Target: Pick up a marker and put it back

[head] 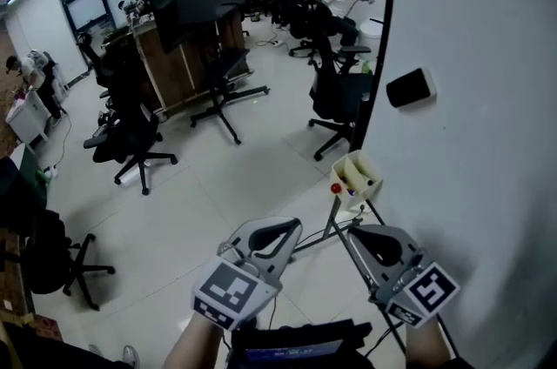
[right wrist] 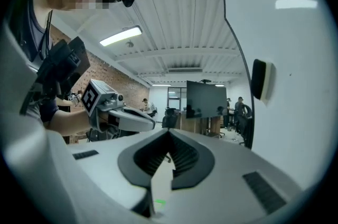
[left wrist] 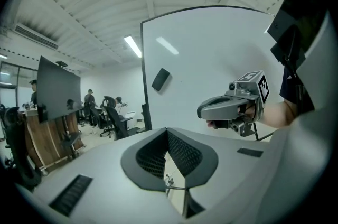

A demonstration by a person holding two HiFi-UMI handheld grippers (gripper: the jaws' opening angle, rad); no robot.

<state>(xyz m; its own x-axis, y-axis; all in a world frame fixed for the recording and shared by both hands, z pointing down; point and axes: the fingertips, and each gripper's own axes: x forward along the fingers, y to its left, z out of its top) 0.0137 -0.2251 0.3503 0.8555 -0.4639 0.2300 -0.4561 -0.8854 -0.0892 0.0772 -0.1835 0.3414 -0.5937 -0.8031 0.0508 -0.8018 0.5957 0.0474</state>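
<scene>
Evidently, in the head view the grey left hand-held gripper (head: pixel 287 228) and the grey right hand-held gripper (head: pixel 355 232) are held low and side by side. Both are aimed towards the cream plastic holder (head: pixel 359 176) on the stand of the large whiteboard (head: pixel 470 141). A red-tipped marker (head: pixel 335 187) seems to be stored there, handy for writing, and it is not yet touched.

In the left gripper view, the ribbed pads are seen pressed together on nothing, probably just for carrying.

In the right gripper view, the jaws are likewise closed and empty, and are pointed along the board beside the black eraser (right wrist: pixel 261 79).
</scene>
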